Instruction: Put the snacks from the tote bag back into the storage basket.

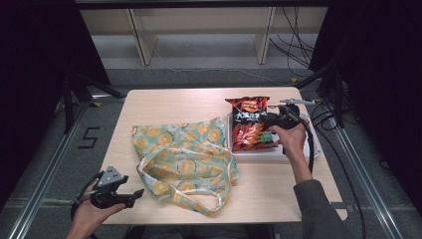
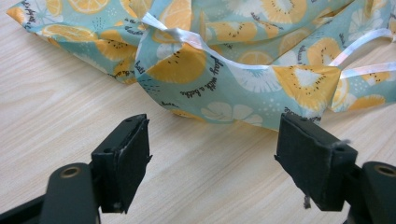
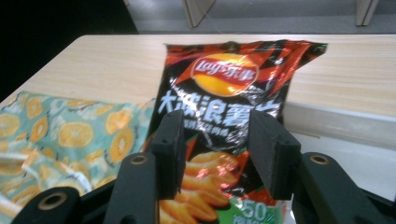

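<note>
The chip bag (image 1: 250, 124) lies on a white tray (image 1: 259, 152) at the table's three o'clock. Right gripper (image 1: 271, 121) hovers half spread above it, seemingly gripping nothing; lower squarely before pinching. Left gripper (image 1: 130, 195), spread wide, should catch the tote's (image 1: 186, 162) rim.

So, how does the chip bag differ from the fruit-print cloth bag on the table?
The chip bag is glossy black and red; the cloth bag is matte teal with orange fruit slices. The chip bag lies puffed and smooth in a white tray, while the cloth bag sprawls crumpled and flat on the table. The cloth bag covers more area. Both lie unheld.
</note>
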Motion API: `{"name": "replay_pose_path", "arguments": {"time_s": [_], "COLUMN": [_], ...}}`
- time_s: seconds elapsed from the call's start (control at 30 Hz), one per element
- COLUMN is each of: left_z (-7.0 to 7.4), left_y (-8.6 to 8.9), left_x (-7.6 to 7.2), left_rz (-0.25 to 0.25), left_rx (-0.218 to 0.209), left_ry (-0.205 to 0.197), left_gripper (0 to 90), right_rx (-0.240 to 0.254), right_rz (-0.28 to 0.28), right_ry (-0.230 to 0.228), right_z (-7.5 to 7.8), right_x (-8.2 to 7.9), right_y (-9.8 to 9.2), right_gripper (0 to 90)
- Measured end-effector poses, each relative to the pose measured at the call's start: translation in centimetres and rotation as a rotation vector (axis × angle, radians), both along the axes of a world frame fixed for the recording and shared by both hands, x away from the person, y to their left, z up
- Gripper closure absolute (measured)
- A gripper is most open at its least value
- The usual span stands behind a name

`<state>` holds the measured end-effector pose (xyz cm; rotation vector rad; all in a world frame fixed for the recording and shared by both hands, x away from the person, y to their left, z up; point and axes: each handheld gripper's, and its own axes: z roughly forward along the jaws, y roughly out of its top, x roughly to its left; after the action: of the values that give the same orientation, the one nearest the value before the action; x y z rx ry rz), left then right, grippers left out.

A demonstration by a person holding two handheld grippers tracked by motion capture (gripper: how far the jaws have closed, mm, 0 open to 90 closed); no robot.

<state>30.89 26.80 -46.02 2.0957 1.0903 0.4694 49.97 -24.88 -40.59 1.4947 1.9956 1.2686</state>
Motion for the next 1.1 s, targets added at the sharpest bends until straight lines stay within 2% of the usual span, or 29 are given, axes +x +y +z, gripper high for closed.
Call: {"name": "replay_pose_path", "arguments": {"time_s": [0.03,0.07,0.13,0.17,0.2,0.23,0.3,0.33,0.37,0.43,0.47,0.5,0.53,0.57,0.6,0.63,0.67,0.7,0.73,0.8,0.87,0.9,0.93,1.0,1.07,1.1], "left_z": [0.1,0.0,0.0,0.0,0.1,0.2,0.3,0.2,0.3,0.3,0.3,0.2,0.2,0.4,0.3,0.3,0.2,0.4,0.4,0.4,0.4,0.4,0.5,0.3,0.3,0.3], "left_y": [0.1,0.0,0.1,0.0,0.0,0.0,0.1,0.1,0.1,0.2,0.1,0.0,0.0,0.1,0.1,0.1,0.0,0.2,0.1,0.1,0.0,0.0,-0.1,-0.2,-0.2,-0.2], "left_x": [0.0,0.0,0.0,0.0,0.0,-0.1,-0.1,-0.1,-0.1,-0.1,-0.1,-0.1,-0.1,-0.2,-0.2,-0.2,-0.1,-0.1,-0.1,-0.1,-0.1,0.0,0.0,0.0,0.0,0.0], "left_rz": [0.0,0.004,0.003,0.008,0.0,0.001,-0.002,0.003,0.006,0.002,0.007,0.003,0.003,-0.003,-0.005,-0.003,0.006,-0.005,0.003,0.001,0.004,0.001,0.002,0.004,0.003,0.008], "left_rx": [0.002,-0.003,-0.001,-0.001,0.002,0.006,0.006,0.003,-0.003,-0.006,-0.012,-0.014,-0.015,0.0,-0.003,-0.003,-0.02,-0.005,-0.015,-0.013,-0.015,-0.017,-0.011,-0.019,-0.018,-0.017], "left_ry": [0.001,0.0,0.005,0.002,0.002,0.002,0.003,-0.01,0.001,-0.003,-0.005,-0.018,-0.017,0.003,-0.003,-0.002,-0.021,-0.004,-0.008,-0.009,-0.006,-0.006,-0.008,-0.02,-0.007,-0.007], "left_gripper": [25.3,25.3,25.3,25.3,25.3,25.3,25.3,25.3,25.3,25.3,25.2,25.3,25.2,25.2,25.2,25.1,24.9,24.5,24.4,24.4,24.2,24.1,24.1,24.0,24.0,24.0], "right_rx": [0.033,0.025,0.023,0.051,0.007,0.024,0.0,0.007,0.008,0.006,0.017,0.019,0.012,0.005,0.002,0.001,0.005,0.031,0.007,0.014,0.007,0.021,0.03,0.01,0.008,0.002], "right_rz": [-0.012,0.008,0.037,0.022,0.055,0.033,0.055,0.059,0.06,0.074,0.066,0.067,0.083,0.096,0.099,0.097,0.102,0.086,0.105,0.106,0.101,0.104,0.108,0.15,0.126,0.136], "right_ry": [0.024,-0.004,-0.015,0.01,-0.015,0.007,-0.025,-0.02,-0.015,-0.023,0.001,0.002,-0.01,-0.017,-0.015,-0.006,0.0,0.02,-0.005,-0.006,-0.001,0.005,0.037,0.029,0.036,0.037], "right_z": [0.1,-0.1,-0.2,-0.1,-0.2,0.0,0.2,0.3,0.4,0.3,0.4,0.3,0.1,0.1,0.0,0.1,0.2,0.3,0.2,0.2,0.1,0.1,0.1,-0.1,-0.1,-0.1], "right_x": [-0.4,-0.6,-1.0,-1.5,-1.4,-1.8,-1.8,-2.0,-2.2,-2.5,-2.8,-3.0,-3.1,-3.2,-3.3,-3.5,-3.6,-4.0,-4.0,-4.3,-4.5,-4.6,-4.9,-4.8,-5.1,-5.2], "right_y": [0.4,0.4,0.5,0.9,0.7,1.1,0.8,0.9,1.0,1.1,1.3,1.5,1.5,1.5,1.6,1.7,1.7,2.0,1.8,1.9,2.0,2.2,2.4,2.4,2.9,2.9], "right_gripper": [56.9,56.8,56.4,55.8,53.6,52.8,50.8,49.6,48.3,45.9,44.7,43.5,42.1,41.2,40.2,39.9,39.8,39.4,38.6,36.0,34.5,34.5,34.5,34.3,32.6,32.0]}}
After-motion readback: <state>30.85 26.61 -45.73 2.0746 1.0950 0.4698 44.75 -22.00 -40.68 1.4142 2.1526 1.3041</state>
